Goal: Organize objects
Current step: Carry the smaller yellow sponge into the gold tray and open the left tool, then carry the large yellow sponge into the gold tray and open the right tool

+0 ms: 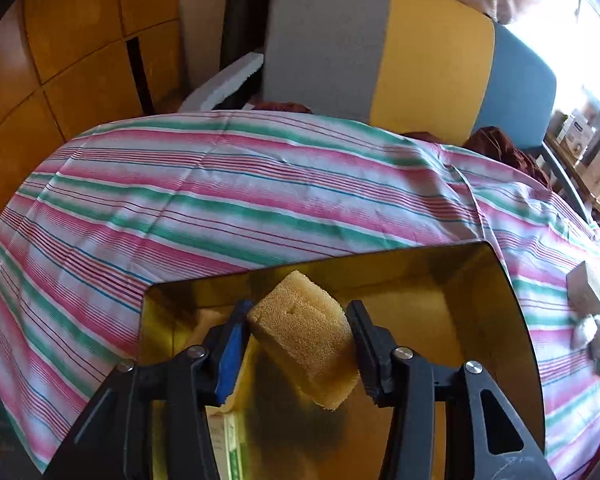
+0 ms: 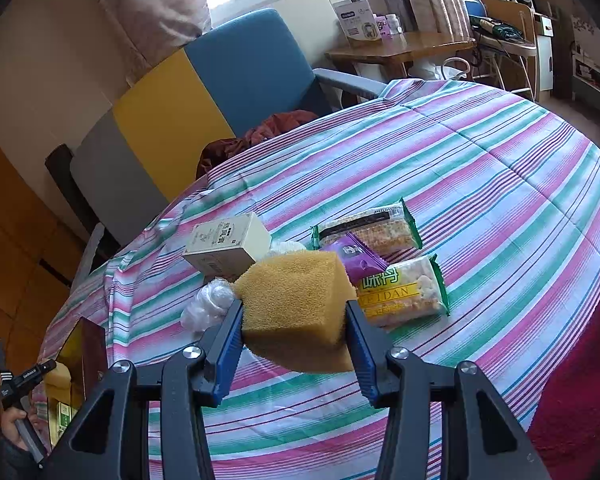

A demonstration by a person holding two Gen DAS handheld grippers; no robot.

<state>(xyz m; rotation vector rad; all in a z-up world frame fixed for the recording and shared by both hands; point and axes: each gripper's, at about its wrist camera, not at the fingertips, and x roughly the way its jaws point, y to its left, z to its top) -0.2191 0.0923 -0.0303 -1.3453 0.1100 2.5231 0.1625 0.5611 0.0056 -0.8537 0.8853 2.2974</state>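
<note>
A small yellow sponge [image 1: 304, 344] hangs tilted between the fingers of my left gripper [image 1: 296, 320], over the gold-lined open box [image 1: 500, 268]. It looks unsqueezed, with a thin gap at the blue left pad [image 1: 230, 354], so the jaws stand open around it. A green-and-white packet [image 1: 228, 440] lies in the box. My right gripper [image 2: 294, 316] is shut on a bigger yellow sponge [image 2: 296, 304], held above the striped tablecloth [image 2: 500, 200]. The right wrist view shows the box [image 2: 82, 344] at far left, with a hand [image 2: 10, 424] on the left gripper.
On the cloth beyond the right gripper lie a beige carton [image 2: 228, 244], two green-edged snack packs [image 2: 368, 228] [image 2: 404, 292], a purple sachet [image 2: 356, 258] and crumpled clear plastic [image 2: 210, 304]. A grey, yellow and blue chair [image 1: 380, 52] stands behind the table, wooden cabinets [image 1: 60, 60] to the left.
</note>
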